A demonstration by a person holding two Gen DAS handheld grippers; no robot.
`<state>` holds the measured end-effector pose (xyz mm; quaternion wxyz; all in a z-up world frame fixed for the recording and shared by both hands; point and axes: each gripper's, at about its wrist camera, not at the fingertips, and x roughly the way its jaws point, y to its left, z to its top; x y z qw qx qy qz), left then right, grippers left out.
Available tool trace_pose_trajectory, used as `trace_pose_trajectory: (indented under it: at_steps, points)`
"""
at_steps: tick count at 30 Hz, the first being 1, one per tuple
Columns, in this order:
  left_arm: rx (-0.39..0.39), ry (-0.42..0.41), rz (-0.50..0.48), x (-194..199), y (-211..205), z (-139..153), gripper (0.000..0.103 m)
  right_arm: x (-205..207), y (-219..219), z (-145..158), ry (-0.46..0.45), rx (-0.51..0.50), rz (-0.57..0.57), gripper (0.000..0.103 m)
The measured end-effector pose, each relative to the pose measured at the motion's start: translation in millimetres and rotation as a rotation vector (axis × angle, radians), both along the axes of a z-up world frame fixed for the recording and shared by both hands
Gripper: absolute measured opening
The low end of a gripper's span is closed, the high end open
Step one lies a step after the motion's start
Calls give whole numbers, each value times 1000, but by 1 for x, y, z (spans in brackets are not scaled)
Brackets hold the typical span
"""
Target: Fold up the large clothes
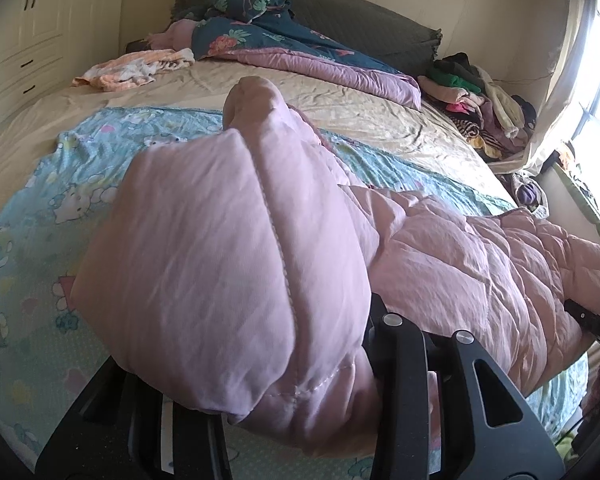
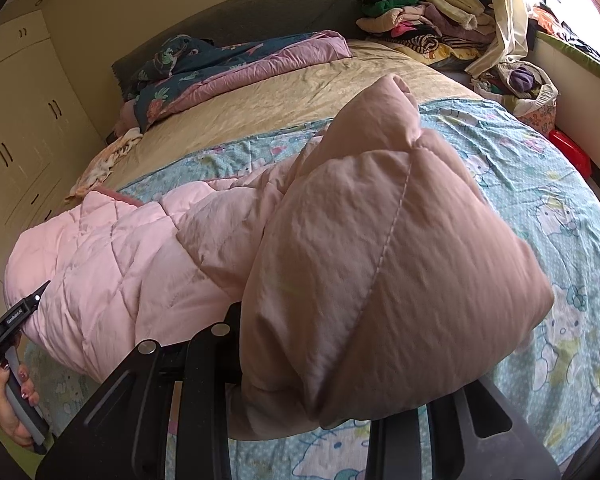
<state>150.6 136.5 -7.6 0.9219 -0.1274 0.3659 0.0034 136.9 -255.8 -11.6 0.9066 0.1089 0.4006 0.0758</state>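
Pink quilted jacket (image 1: 228, 264) pinched in left gripper (image 1: 300, 392) and right gripper (image 2: 300, 396); cartoon-print sheet (image 2: 540, 184) beneath

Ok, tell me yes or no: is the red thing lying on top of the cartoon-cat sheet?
No, the red object sits beside the bed, past the edge of the cartoon-cat sheet, not on it.

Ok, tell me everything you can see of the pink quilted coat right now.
The pink quilted coat is a puffy padded garment with diamond stitching and a darker pink trim edge. It lies across the near part of the bed on the light-blue cartoon sheet. Both ends are lifted and bunched: the left claw grips one, the right claw the other, padding bulging over each, while the middle sags on the sheet.
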Motion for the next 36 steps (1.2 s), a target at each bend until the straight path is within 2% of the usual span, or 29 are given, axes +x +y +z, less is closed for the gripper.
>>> trace_pose_trajectory:
  at_steps: [11,24,30,34,36]
  points:
    - [-7,27,-14,-31,5,-21,33,-35,-7,-23,41,38,-15,32]
    - [9,72,14,-32,2,-49,42,-22,-15,-59,105,38,-49,43]
    - [9,85,19,-34,1,-52,43,-23,-24,-70,127,87,-82,54]
    - [-1,101,19,-35,3,-50,47,-31,-38,-70,161,143,-116,77]
    - [-6,109,19,-37,5,-49,50,-38,-40,-68,161,148,-111,79]
